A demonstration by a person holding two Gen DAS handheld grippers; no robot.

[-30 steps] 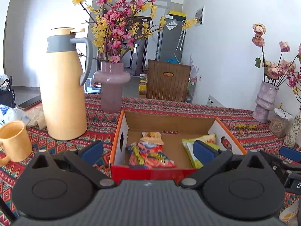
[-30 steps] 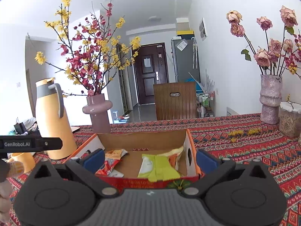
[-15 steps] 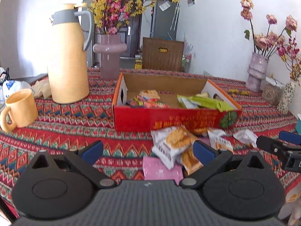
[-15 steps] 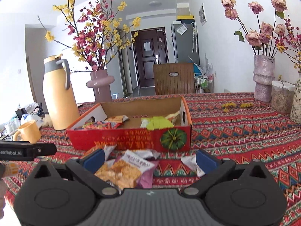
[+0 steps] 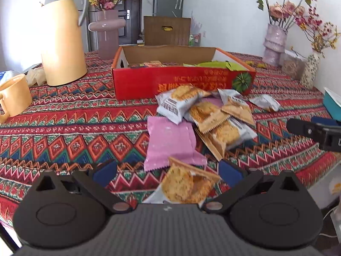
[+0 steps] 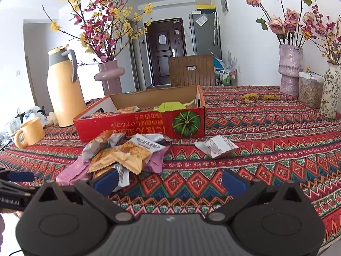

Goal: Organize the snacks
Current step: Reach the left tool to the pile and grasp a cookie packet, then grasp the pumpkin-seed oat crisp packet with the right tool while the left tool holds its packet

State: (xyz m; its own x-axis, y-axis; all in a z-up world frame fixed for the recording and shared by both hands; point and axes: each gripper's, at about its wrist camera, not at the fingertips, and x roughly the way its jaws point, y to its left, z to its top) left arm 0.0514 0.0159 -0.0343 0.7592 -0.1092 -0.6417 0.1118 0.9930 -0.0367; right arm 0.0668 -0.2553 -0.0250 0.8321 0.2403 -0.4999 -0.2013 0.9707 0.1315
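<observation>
A red cardboard box (image 5: pixel 183 83) (image 6: pixel 140 125) stands on the patterned tablecloth with a few snack packets inside, a green one (image 6: pixel 171 106) among them. In front of it lies a pile of cracker packets (image 5: pixel 211 115) (image 6: pixel 125 153) and a pink packet (image 5: pixel 170 140). One grey packet (image 6: pixel 216 146) lies apart to the right. My left gripper (image 5: pixel 168 171) is open low over the table's near edge, with a cracker packet (image 5: pixel 185 183) lying between its fingers. My right gripper (image 6: pixel 169 180) is open, just right of the pile, nothing in it.
A tall yellow thermos (image 5: pixel 62 34), a yellow mug (image 5: pixel 13 97) and a pink vase of blossom (image 5: pixel 107 29) stand left of the box. Vases with dried roses (image 6: pixel 291 70) and a jar (image 6: pixel 310 89) sit at the far right. A teal box (image 5: pixel 332 104) is at the right edge.
Both grippers have drawn back from over the box and dropped toward the near table edge. The packet pile in front of the box has come into view.
</observation>
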